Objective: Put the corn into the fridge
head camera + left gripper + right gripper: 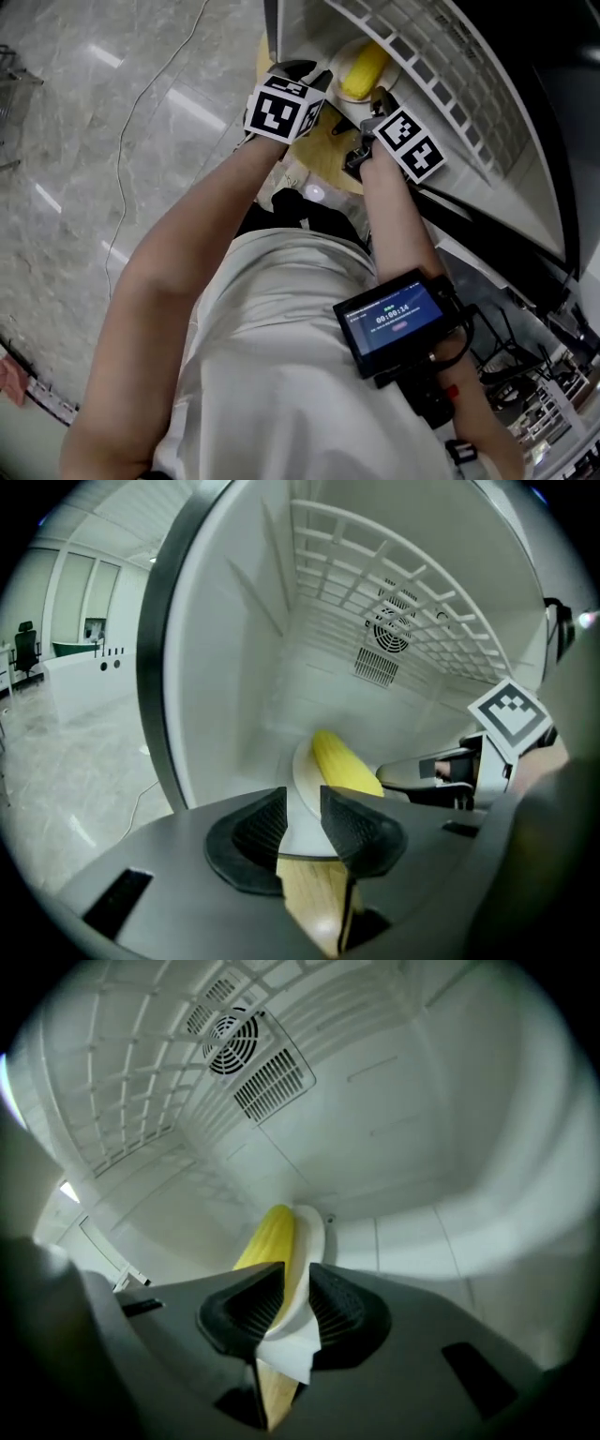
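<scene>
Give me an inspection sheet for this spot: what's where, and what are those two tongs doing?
Surface: inside of the white fridge, with a wire shelf overhead.
Job's things: corn lies on a white plate held in the fridge opening; a wooden board shows under the plate.
Clutter: nothing seen.
Grippers: left tongs shut on the plate's rim; right tongs shut on its other side.
Cables: thin cable on the floor; black cables beside the person's right arm.
Surroundings: grey marble floor; fan vent in the fridge's back wall; timer screen strapped to the forearm.
</scene>
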A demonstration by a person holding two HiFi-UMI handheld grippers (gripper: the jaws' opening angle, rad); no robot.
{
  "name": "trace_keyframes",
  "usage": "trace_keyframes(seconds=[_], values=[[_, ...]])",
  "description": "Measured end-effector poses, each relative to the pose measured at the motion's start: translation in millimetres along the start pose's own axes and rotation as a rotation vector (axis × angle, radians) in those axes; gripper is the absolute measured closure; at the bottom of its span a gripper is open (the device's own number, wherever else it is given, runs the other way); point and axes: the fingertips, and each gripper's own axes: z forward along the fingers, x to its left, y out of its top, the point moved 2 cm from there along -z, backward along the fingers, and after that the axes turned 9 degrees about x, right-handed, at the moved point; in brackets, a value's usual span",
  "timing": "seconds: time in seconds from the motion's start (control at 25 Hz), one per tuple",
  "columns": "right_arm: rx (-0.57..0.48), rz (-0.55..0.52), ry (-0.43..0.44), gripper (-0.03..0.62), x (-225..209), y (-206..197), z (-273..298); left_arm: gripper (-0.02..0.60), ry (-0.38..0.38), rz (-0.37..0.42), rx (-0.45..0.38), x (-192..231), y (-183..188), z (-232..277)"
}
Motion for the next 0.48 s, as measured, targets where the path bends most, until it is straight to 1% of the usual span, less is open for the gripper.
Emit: trace_keyframes(seconds=[0.12, 0.2, 0.36, 0.4, 0.48], values=[[-0.016, -0.009, -0.006, 0.509, -1, 1, 0, 0.472, -0.013, 0.014, 0.009, 6, -7, -5], [-0.019, -0.007, -0.015, 0.554, -3, -1, -1, 0.473, -0.023, 0.021, 0.018, 7, -12, -10], [-0.022, -0.004, -0.008, 0.555, -7, -7, -4, 0.474, -0.043, 0.02, 0.036, 3, -28, -18], [-0.024, -0.008, -0.003, 0.577, -6, -8, -5, 0.474, -0.048, 0.02, 0.036, 1, -31, -21], [-0.034, -0.024, 0.009, 0.588, 2, -10, -12, 0.48, -0.054, 0.025, 0.026, 0, -34, -33]])
